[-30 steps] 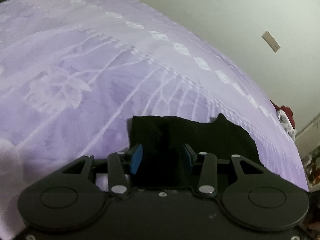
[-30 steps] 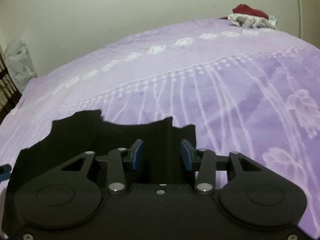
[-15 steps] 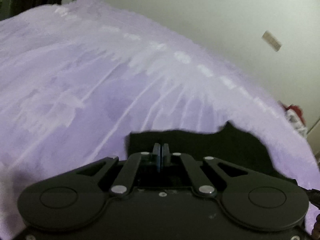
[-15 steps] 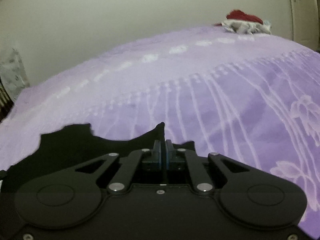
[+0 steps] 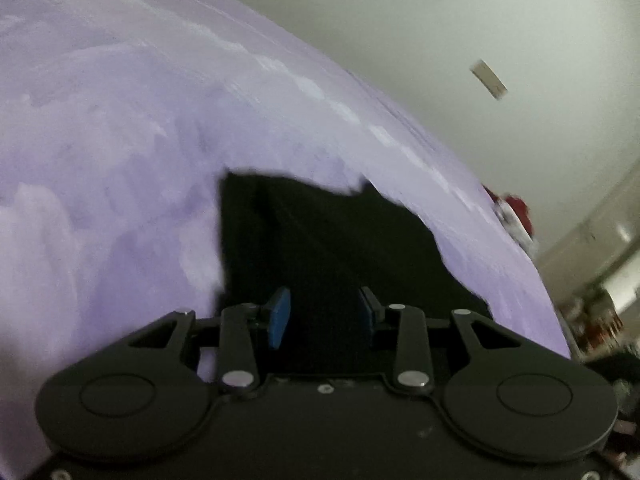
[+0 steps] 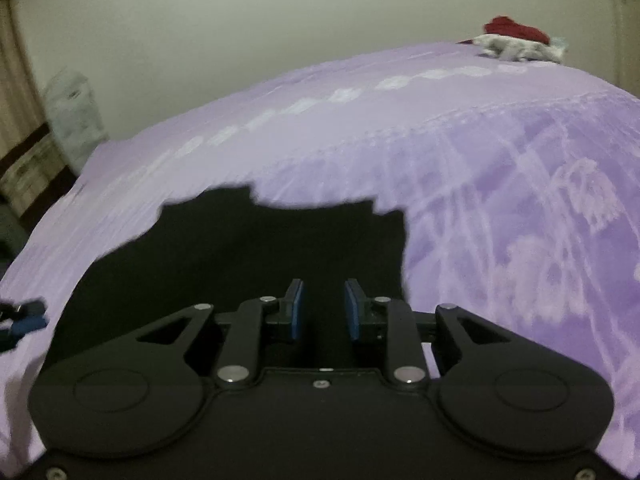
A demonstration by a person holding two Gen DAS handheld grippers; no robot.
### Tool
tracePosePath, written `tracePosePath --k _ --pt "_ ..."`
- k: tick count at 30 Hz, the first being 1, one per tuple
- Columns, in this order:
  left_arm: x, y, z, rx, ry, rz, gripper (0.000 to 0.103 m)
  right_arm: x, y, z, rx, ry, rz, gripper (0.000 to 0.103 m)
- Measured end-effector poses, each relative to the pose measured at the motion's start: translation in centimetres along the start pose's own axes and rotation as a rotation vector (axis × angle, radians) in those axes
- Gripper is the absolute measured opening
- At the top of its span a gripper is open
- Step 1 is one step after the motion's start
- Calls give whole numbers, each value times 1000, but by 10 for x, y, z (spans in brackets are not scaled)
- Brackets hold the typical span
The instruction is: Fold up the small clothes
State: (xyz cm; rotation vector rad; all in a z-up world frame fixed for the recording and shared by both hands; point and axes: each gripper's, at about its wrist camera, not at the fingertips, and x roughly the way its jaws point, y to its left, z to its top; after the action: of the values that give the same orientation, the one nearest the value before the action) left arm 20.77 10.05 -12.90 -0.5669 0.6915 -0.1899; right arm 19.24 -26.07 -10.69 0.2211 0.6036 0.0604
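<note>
A small black cloth garment point(image 5: 320, 248) lies flat on the lilac patterned bedspread point(image 5: 120, 140); left gripper point(image 5: 323, 312) and right gripper point(image 6: 323, 308), jaws just reopened, empty, should release evenly to keep edges aligned.

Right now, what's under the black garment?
The black garment lies spread on the purple patterned bedspread, which shows all round its edges. Whatever sits directly beneath the cloth is covered, so I can't tell.

dim, motion-blurred frames (edges fisheye-bent)
</note>
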Motion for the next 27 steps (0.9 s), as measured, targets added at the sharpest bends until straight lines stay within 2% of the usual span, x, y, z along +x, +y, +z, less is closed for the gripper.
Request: tracePosePath --k 1,4,7,10,15,18,20,22,27 --pt "-1 -4 -7 18 18 -9 35 -2 5 -6 -8 15 13 16" --pt "8 -8 -22 30 58 24 35 -7 13 -23 -27 45 9 16" --pt "17 0 -35 58 96 100 35 -4 12 -37 -24 87 -23 16" --pt "13 9 -52 73 89 105 36 2 2 -48 -21 114 -88 16" --pt "13 4 -54 147 107 145 35 -2 -13 -63 8 114 -96 11" --pt "12 -3 -52 207 129 172 35 -3 -11 -64 2 120 -105 11" --pt "7 -8 -47 184 131 183 33 -5 -8 -61 10 128 -114 11" --pt "-2 -14 -41 153 98 159 35 -9 -3 -55 23 119 -117 12" --pt "1 -32 -35 151 55 137 38 -20 39 -35 -13 46 -49 12"
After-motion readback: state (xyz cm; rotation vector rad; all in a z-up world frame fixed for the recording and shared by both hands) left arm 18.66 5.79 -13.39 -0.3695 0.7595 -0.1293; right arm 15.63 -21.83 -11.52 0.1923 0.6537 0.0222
